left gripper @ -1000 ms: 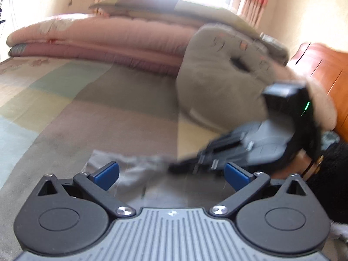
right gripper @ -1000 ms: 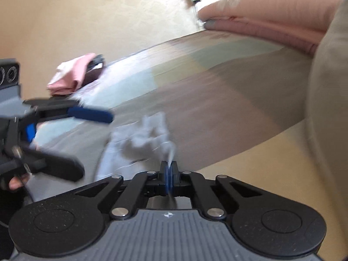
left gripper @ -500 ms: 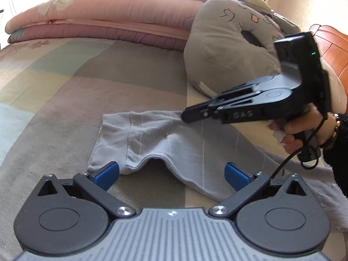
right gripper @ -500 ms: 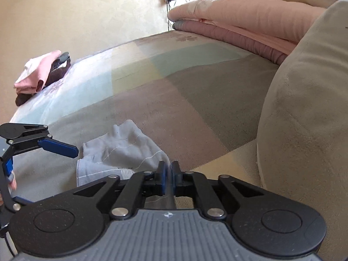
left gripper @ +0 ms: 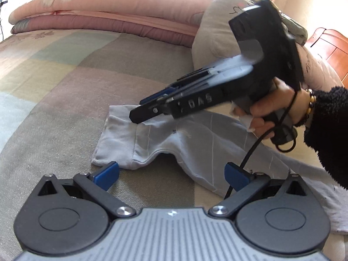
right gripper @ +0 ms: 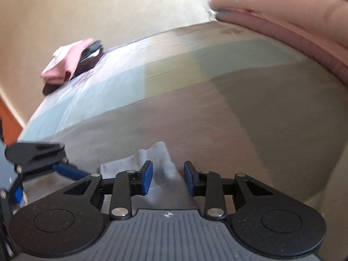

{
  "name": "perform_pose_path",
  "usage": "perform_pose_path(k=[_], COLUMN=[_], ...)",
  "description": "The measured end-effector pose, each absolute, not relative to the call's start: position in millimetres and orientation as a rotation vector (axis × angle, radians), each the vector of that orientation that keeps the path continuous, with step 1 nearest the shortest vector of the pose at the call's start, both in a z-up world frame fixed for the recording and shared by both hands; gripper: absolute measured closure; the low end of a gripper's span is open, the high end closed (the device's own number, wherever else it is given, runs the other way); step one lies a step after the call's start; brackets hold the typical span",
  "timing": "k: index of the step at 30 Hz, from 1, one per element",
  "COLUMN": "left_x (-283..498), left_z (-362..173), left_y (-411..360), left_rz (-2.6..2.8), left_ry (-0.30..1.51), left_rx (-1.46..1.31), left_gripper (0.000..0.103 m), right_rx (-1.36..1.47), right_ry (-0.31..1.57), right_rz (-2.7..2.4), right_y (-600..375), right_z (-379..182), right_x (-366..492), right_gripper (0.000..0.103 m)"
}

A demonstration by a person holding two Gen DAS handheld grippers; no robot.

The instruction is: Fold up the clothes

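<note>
Nearest in the left wrist view, the left tongs [left gripper: 171,173] stand wide apart just above the patchwork bedspread [left gripper: 65,82], their blue pads flanking the near hem of a pale grey cotton garment [left gripper: 184,143] lying flat and partly spread on the bed. Just beyond, the right tongs [left gripper: 136,116] point down at the garment's upper edge, gripped by a hand [left gripper: 269,113] in a black fuzzy sleeve; side-on, their gap is hard to judge. The right wrist view settles it: the right tongs [right gripper: 167,178] are parted, the grey garment [right gripper: 161,163] loose between the pads. Farther off, only that view shows a pink folded pile [right gripper: 69,65] at the bed's edge; only the left shows a beige cushion [left gripper: 217,32] and pink quilts [left gripper: 113,6].
</note>
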State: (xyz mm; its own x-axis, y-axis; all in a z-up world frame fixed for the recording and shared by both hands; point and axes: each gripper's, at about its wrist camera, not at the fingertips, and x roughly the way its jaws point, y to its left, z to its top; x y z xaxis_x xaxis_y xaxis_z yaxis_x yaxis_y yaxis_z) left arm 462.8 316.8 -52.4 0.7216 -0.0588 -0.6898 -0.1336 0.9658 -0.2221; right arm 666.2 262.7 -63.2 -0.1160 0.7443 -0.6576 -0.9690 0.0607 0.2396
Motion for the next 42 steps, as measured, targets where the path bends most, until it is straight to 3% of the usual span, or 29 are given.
perform_pose_path(k=[1, 8, 12, 14, 23, 24, 25, 26, 32, 40, 42], left_x=[462.7, 460.8, 461.3, 461.7, 463.3, 463.6, 463.8, 463.9, 463.5, 464.4, 464.5], left_z=[-52.3, -51.1, -53.0, -53.4, -55.8, -56.0, -56.2, -56.4, -55.4, -53.1, -51.7], left_y=[316.7, 315.6, 315.8, 316.5, 315.2, 315.6, 316.1, 316.6, 312.8, 308.2, 305.5], left_rz=[0.041, 0.030, 0.031, 0.031, 0.028, 0.029, 0.030, 0.030, 0.025, -0.001, -0.013], left_ry=[0.765, 0.747, 0.753, 0.751, 0.759, 0.759, 0.758, 0.758, 0.745, 0.738, 0.731], left_rx=[-0.266, -0.267, -0.264, -0.265, -0.264, -0.266, -0.267, -0.268, -0.270, -0.256, -0.250], left_gripper=[0.001, 0.001, 0.001, 0.001, 0.001, 0.001, 0.001, 0.001, 0.001, 0.001, 0.001], right_rx=[-0.386, -0.258, -0.279, -0.292, -0.648, -0.642, -0.634, -0.625, -0.380, -0.431, -0.449], right_ry=[0.758, 0.613, 0.623, 0.625, 0.666, 0.654, 0.648, 0.642, 0.716, 0.687, 0.674], right_rz=[1.515, 1.343, 1.278, 1.287, 1.393, 1.386, 1.364, 1.347, 1.574, 1.443, 1.388], right_y=[262.3, 242.4, 238.8, 236.1, 262.5, 262.4, 263.0, 263.4, 258.5, 233.7, 213.4], right_z=[-62.6, -39.6, -38.0, -36.5, -55.3, -55.8, -55.7, -55.5, -46.1, -31.0, -23.6], right_x=[663.4, 679.0, 682.0, 676.8, 611.3, 609.4, 609.4, 609.4, 622.9, 638.7, 644.8], right_gripper=[0.094, 0.094, 0.085, 0.075, 0.072, 0.073, 0.090, 0.093, 0.092, 0.066, 0.066])
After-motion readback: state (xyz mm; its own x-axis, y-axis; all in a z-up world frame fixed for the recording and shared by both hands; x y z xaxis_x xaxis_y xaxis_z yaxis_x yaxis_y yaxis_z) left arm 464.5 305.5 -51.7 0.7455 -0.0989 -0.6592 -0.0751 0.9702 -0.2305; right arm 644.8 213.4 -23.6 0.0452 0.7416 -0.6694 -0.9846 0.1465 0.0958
